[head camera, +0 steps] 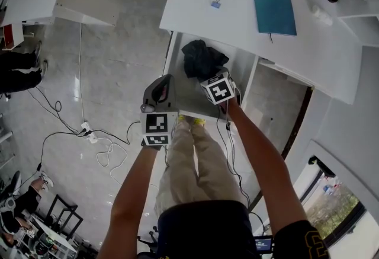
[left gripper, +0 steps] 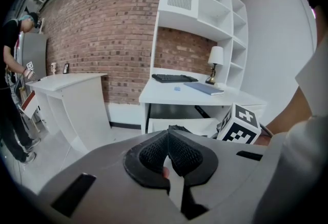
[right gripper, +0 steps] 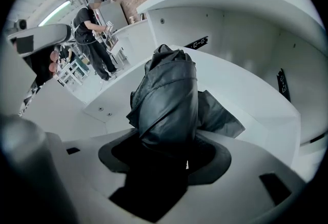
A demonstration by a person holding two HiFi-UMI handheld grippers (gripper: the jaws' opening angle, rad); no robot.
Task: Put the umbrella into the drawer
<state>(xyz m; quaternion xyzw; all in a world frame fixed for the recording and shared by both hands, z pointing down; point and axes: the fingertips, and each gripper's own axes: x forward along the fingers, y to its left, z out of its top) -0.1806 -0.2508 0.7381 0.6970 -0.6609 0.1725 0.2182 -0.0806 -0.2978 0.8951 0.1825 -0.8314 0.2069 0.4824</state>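
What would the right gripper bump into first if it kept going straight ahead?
The right gripper is shut on the folded umbrella, so its far end would likely meet the white floor of the drawer first; depth is unclear.

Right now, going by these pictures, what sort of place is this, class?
Probably an office or workroom: a white desk with a keyboard and a lamp, shelves above it, against a brick wall.

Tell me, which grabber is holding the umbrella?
The right gripper. Its jaws are clamped on the dark folded umbrella. The left gripper holds nothing, and its jaws are shut together.
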